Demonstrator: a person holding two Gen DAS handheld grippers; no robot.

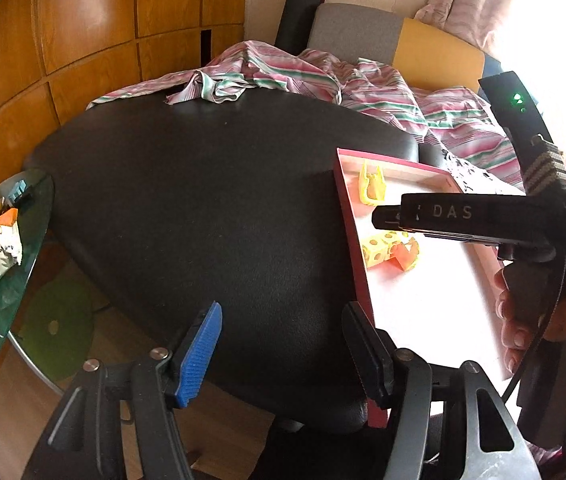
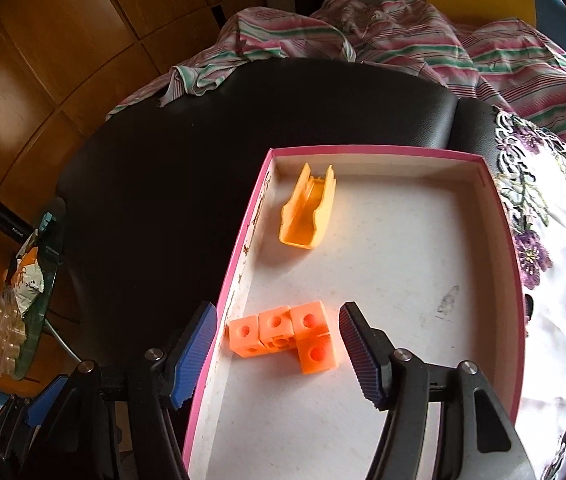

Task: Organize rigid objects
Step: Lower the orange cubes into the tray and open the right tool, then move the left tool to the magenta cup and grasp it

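Right wrist view shows the right gripper (image 2: 279, 336), jaws wide and empty, straddling the blocks (image 2: 283, 334) and box (image 2: 243, 240) wall, so closing could pinch that wall.

One pink box (image 2: 499, 216) holds four joined orange cubes (image 2: 283, 336) and one yellow trough-shaped piece (image 2: 309, 212).

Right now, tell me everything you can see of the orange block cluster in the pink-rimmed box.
The orange block cluster is four plastic-looking cubes joined in an L, each with a round hole in its faces. It rests on the white floor of the pink-rimmed box, near the left wall, apart from the yellow-orange channel piece. It lies between the right hand-held gripper's open fingers, seemingly untouched.
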